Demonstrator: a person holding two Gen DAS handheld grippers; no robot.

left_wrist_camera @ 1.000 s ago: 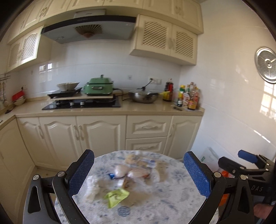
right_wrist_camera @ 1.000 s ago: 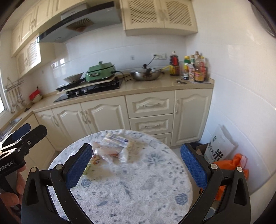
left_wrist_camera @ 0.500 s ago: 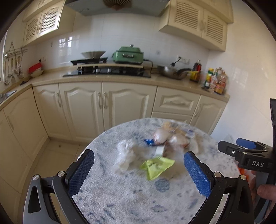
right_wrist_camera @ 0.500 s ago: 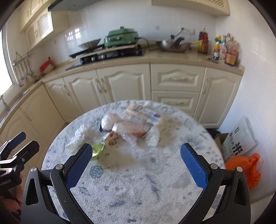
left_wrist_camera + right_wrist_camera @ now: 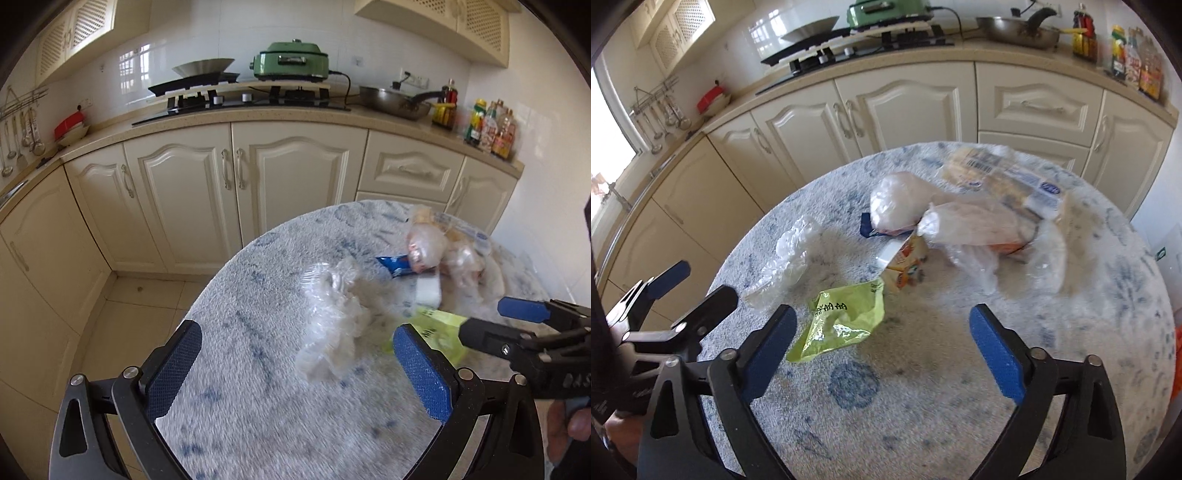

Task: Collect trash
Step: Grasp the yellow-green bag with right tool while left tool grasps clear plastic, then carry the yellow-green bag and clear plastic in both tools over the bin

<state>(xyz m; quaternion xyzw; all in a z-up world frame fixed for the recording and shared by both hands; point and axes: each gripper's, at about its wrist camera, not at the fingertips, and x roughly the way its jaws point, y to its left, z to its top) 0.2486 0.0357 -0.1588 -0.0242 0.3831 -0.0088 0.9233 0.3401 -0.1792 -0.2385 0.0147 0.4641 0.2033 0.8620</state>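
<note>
Trash lies on a round table with a blue-patterned cloth [image 5: 905,406]. A crumpled clear plastic wrap [image 5: 332,314] lies just ahead of my open, empty left gripper [image 5: 295,369]; it also shows in the right wrist view [image 5: 786,254]. A yellow-green wrapper [image 5: 842,317] lies just ahead of my open, empty right gripper [image 5: 882,358], near its left finger. Behind it are clear plastic bags [image 5: 960,221], a small carton [image 5: 905,258], a blue wrapper [image 5: 395,264] and a printed package [image 5: 1004,173].
Cream kitchen cabinets [image 5: 240,192] and a counter with a hob, a green cooker [image 5: 295,61], a wok and bottles [image 5: 491,125] stand behind the table. Tiled floor [image 5: 140,295] lies to the left. An orange bag [image 5: 1176,373] shows at the right edge.
Both grippers have moved lower and closer over the table. The left one has come up to the clear wrap, the right one to the yellow-green wrapper. Both stay open.
</note>
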